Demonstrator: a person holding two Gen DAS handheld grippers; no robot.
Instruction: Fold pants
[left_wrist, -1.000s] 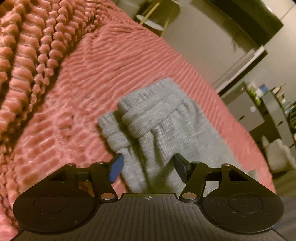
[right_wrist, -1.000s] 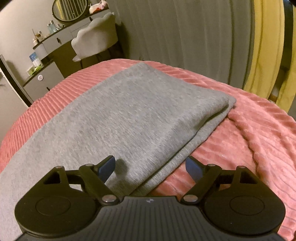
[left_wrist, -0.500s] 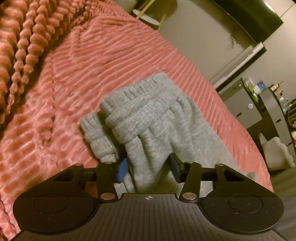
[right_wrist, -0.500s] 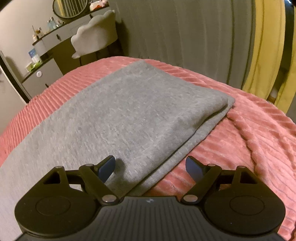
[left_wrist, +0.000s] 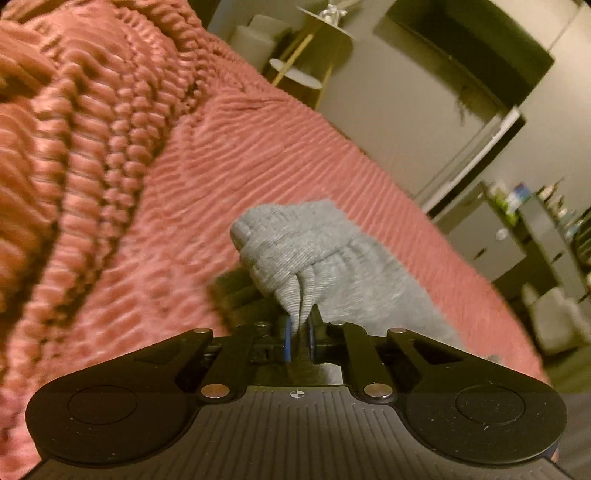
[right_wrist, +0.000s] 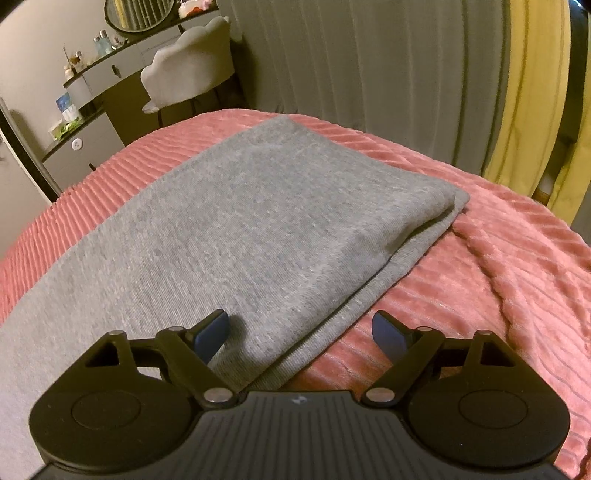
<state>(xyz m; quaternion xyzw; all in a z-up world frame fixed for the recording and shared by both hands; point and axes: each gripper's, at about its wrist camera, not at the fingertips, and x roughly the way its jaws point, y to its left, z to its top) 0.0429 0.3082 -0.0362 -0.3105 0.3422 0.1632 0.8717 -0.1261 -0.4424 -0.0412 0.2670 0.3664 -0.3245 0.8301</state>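
Observation:
Grey knit pants lie on a pink ribbed bedspread. In the left wrist view their gathered waistband end (left_wrist: 295, 251) is bunched and lifted off the bedspread (left_wrist: 207, 173). My left gripper (left_wrist: 299, 332) is shut on a pinch of that grey fabric. In the right wrist view the pants (right_wrist: 240, 221) lie flat, folded lengthwise, with the leg ends at the far right. My right gripper (right_wrist: 301, 332) is open and empty, straddling the near folded edge just above the cloth.
Bunched pink blanket (left_wrist: 66, 129) rises at the left. A side table (left_wrist: 295, 70) stands beyond the bed. A vanity desk (right_wrist: 92, 107), a pale chair (right_wrist: 188, 77), grey curtains (right_wrist: 369, 66) and a yellow curtain (right_wrist: 532, 92) stand past the bed's far edge.
My left gripper has closed on the waistband fabric and lifted it, pulling the bunch up and toward me. The right gripper has stayed open and has barely moved.

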